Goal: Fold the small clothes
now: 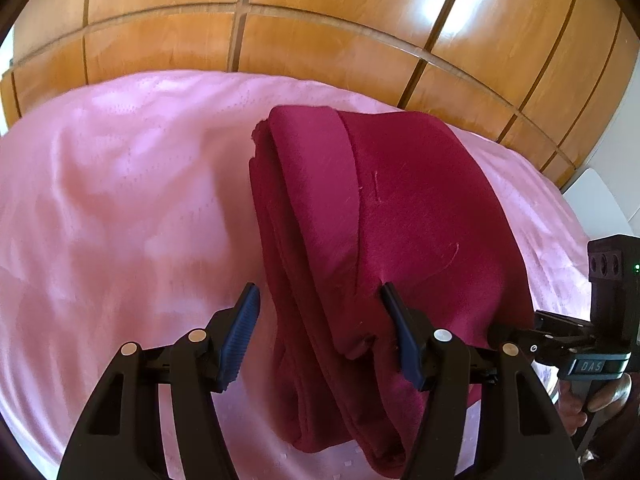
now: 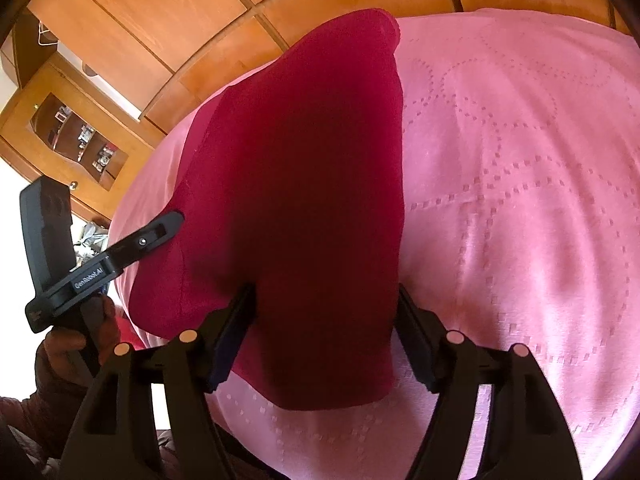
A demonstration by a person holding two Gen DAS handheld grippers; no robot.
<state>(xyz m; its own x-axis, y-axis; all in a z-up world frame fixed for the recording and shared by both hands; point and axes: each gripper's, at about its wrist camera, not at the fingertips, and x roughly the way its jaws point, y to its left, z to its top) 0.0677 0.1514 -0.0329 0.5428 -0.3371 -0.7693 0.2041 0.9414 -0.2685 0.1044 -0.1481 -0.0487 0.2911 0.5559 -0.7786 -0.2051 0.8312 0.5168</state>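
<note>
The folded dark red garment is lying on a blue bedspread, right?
Not quite. The folded dark red garment is lying on a pink bedspread, not a blue one. The right wrist view shows it plainly, and so does the left.

Folded garment lies on the bed, wooden wardrobe behind; both tools straddle its near edge
</note>
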